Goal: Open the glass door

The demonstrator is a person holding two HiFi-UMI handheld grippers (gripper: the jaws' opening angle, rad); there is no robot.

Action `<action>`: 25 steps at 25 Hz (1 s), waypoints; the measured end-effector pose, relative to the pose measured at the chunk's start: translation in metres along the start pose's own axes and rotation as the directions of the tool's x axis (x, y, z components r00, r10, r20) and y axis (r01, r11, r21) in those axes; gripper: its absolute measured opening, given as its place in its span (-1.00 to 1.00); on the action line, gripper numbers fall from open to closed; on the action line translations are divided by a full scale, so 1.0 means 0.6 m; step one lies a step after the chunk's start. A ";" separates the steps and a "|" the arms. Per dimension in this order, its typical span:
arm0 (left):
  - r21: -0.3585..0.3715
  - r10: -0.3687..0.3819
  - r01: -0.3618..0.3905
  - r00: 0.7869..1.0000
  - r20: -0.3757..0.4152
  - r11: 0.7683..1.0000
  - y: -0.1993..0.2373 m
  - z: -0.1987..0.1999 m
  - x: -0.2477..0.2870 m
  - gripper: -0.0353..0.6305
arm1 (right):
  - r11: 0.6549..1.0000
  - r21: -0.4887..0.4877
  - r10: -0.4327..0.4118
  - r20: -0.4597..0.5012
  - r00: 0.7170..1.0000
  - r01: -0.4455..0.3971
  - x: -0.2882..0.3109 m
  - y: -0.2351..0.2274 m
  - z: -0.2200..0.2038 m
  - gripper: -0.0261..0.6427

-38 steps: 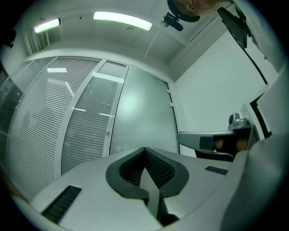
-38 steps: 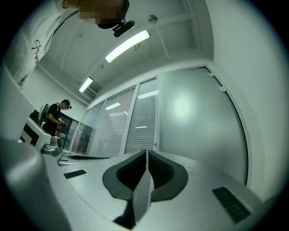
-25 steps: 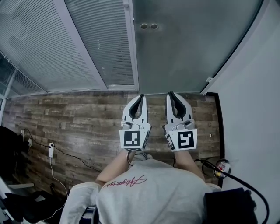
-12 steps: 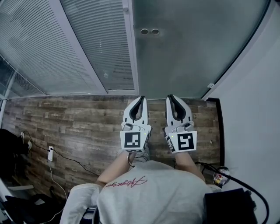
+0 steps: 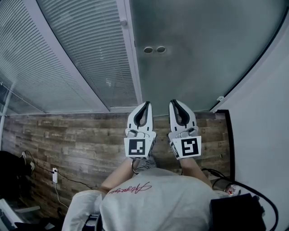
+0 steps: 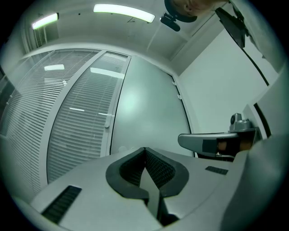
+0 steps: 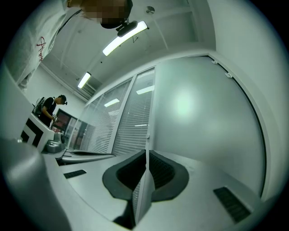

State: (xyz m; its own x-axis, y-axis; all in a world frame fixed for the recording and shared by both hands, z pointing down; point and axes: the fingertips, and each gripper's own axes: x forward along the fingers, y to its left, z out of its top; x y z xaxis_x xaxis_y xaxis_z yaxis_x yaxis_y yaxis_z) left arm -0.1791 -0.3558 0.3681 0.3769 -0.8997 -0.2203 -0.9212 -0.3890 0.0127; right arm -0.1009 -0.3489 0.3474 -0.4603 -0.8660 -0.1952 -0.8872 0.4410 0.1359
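Now closer: the frosted glass door (image 5: 198, 63) fills more of the head view than a second ago, and its two round fittings (image 5: 154, 49) sit lower in frame. The left gripper (image 5: 145, 104) and right gripper (image 5: 174, 103), jaws together and empty, point at the door's foot, apparently short of it. Judgement: approach only; the door looks shut.

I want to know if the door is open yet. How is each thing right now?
Frosted grey glass door: shut, neither gripper on it.
Left white gripper: jaws together, empty.
Right white gripper: jaws together, empty.
White slatted blinds: lowered.
Long ceiling light: on.
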 end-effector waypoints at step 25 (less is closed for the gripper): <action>0.013 -0.001 0.001 0.999 -0.044 1.000 0.142 -0.048 0.207 -0.88 | 0.992 0.063 -0.098 -0.163 0.982 0.109 0.409 -0.137 -0.137 -0.37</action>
State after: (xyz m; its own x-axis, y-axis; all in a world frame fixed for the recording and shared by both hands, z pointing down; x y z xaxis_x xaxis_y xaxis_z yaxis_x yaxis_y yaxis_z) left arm -0.2081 -0.5067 0.3701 0.3813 -0.9072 -0.1775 -0.9219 -0.3874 -0.0003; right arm -0.1383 -0.6170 0.3679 -0.3600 -0.9318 -0.0463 -0.9324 0.3577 0.0521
